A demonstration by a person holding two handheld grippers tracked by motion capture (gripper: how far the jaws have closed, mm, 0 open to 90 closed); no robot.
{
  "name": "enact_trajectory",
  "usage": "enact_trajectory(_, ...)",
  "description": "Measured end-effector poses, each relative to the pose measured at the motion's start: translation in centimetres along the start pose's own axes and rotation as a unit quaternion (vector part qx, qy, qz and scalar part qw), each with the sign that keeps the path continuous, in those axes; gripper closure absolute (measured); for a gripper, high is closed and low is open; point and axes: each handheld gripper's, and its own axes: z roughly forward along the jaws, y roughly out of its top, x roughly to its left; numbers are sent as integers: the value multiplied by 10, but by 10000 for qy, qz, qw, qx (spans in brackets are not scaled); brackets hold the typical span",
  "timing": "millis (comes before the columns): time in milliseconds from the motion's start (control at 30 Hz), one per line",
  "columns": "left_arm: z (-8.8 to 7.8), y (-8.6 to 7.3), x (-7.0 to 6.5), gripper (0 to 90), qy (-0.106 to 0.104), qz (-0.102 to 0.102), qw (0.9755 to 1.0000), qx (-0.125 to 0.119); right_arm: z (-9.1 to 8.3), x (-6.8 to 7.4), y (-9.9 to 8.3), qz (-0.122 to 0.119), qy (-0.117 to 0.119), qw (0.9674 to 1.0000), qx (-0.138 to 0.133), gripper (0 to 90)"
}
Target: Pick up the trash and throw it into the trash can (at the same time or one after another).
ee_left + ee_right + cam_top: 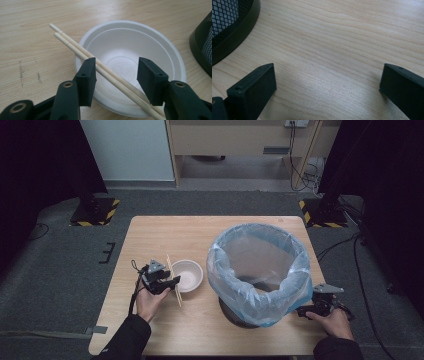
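Observation:
A white disposable bowl sits on the wooden table, left of centre. A pair of wooden chopsticks lies across its left rim. My left gripper is held low at the bowl's left edge with its jaws partly open. The chopsticks run diagonally between the jaws, close by the left one, without being pinched. My right gripper stands open at the table's right front, with only bare wood between its jaws.
A black mesh bin with a blue plastic liner stands right of the bowl. Its base lies close to both grippers. Beyond the table edges is grey carpet, with stand feet at the back corners.

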Motion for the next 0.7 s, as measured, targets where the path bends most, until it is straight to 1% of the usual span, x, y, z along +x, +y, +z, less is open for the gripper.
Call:
enact_trajectory(367,3,0,1,569,-56,-5,10000,74,0,0,0,-1,0,10000,0,9)
enact_trajectory(533,4,0,1,606,-90,25,9999,117,0,0,0,-1,0,10000,0,9)
enact_trajectory(700,5,0,0,620,-132,42,9998,153,0,0,0,-2,0,10000,0,9)
